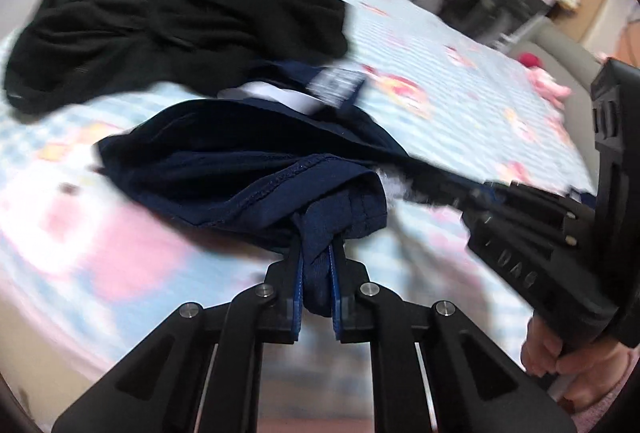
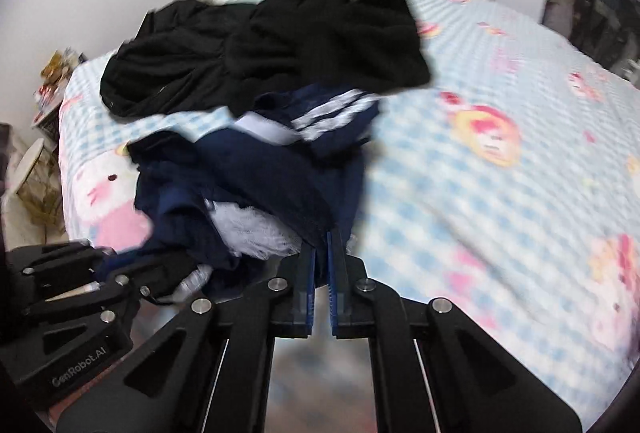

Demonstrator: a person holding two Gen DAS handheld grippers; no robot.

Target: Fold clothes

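Two handheld grippers grasp the same dark navy knit garment (image 1: pixel 248 169), which lies bunched on the near part of a bed covered by a pale blue checked sheet with pink cartoon prints (image 2: pixel 480 193). The left gripper (image 1: pixel 316 273) has its blue-padded jaws clenched on a gathered fold of navy cloth near a stitched hem, and the right gripper (image 2: pixel 322 265) pinches another edge of the same garment, its jaws nearly together with fabric between them. White stripes (image 2: pixel 332 113) and a white lining show in the folds, so it looks like a sports top or shorts, though the crumpling and motion blur hide which. Behind it, farther up the bed and touching its far edge, a black soft garment (image 2: pixel 280 53) lies in a loose unfolded heap. The navy piece looks light, limp and a little slick, so it should sag and slide rather than hold any crease. It would handle best when held at seams, hems or corners, where the cloth is doubled and less likely to slip from the pads, with the two holds well apart so it hangs flat. A person's hand (image 1: pixel 560 353) shows on the right gripper's handle.
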